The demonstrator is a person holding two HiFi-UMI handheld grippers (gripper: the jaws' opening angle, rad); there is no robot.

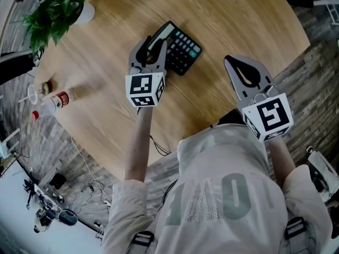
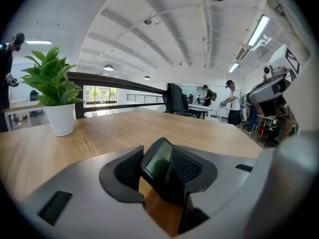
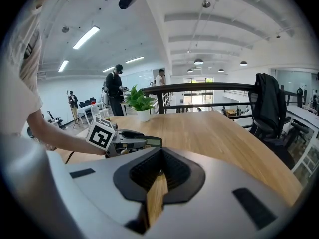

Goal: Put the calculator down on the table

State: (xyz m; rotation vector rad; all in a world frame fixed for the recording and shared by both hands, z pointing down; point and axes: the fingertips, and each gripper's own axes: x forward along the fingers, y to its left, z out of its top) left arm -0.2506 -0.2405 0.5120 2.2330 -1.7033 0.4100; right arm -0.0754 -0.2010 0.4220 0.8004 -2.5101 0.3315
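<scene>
**A:** Where was the black push-button calculator point(image 1: 183, 49)?

**B:** About mid-table on the round pale-wood table point(image 1: 238, 20), rather nearer the far edge. It looked to be down on the top, with its display end between the jaws of the left gripper point(image 1: 152, 42).

**A:** Clamped?

**B:** No. The jaws stood spread. The display end leaned toward one pad, with a clear gap to the other.

**A:** And how did it lie?

**B:** Its long axis ran off to the right of that gripper's tips, slantwise across the line the gripper pointed along. I judged the tool should back straight toward the near edge, since moving sideways would drag the calculator.

**A:** The right gripper point(image 1: 233, 63)?

**B:** Well apart, toward the table's right edge, its jaws pressed together on nothing.
</scene>
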